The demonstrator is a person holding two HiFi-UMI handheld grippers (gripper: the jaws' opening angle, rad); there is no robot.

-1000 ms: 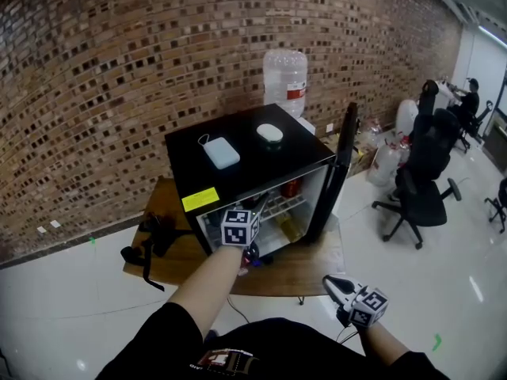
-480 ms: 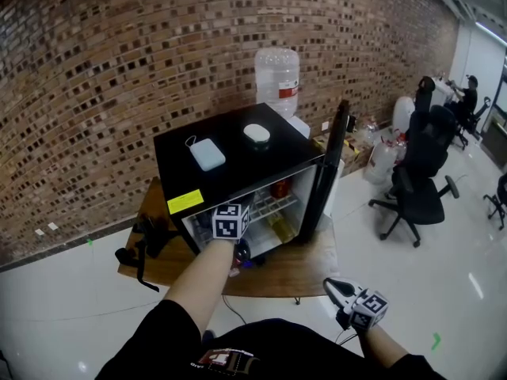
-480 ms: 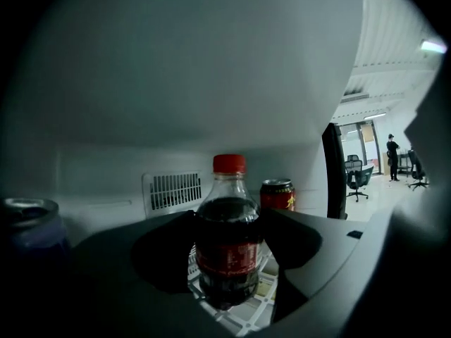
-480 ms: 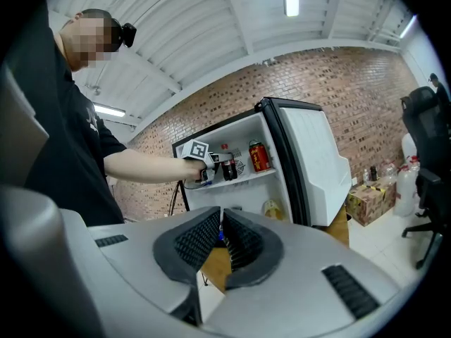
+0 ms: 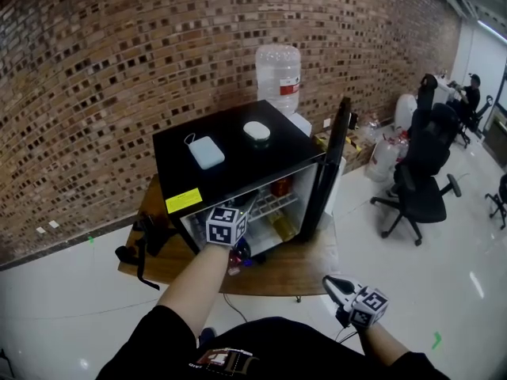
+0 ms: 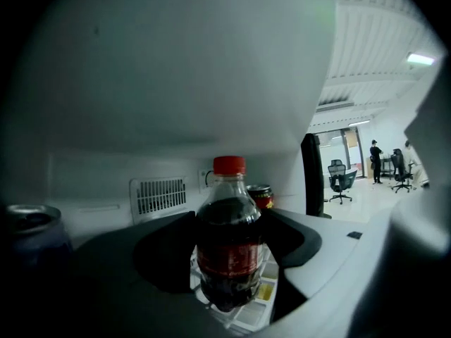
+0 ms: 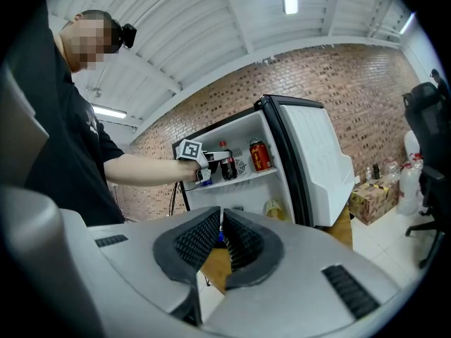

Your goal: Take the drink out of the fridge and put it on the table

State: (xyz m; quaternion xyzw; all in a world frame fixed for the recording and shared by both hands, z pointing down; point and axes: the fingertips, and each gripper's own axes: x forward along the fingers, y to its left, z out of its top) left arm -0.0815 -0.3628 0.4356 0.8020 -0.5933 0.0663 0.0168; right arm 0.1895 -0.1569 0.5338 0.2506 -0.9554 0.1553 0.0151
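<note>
A black mini fridge point(image 5: 238, 145) stands on a low wooden table point(image 5: 297, 264) with its door point(image 5: 329, 172) swung open. On its shelf stands a cola bottle point(image 6: 229, 245) with a red cap and red label. My left gripper point(image 6: 229, 263) reaches into the fridge with a jaw on each side of the bottle's body; the jaws are closing around it. From the right gripper view, the left gripper point(image 7: 211, 162) is at the bottle point(image 7: 227, 166). My right gripper point(image 5: 331, 283) hangs low by my right side, shut and holding nothing.
A red can point(image 7: 259, 155) stands on the same shelf behind the bottle, and a silvery can point(image 6: 28, 224) is at the left. Two small white items point(image 5: 207, 151) lie on the fridge top. A water jug point(image 5: 279, 77) stands behind; office chairs point(image 5: 420, 188) are at the right.
My left gripper has gone a little further into the fridge, at the shelf. The right gripper has stayed where it was.
</note>
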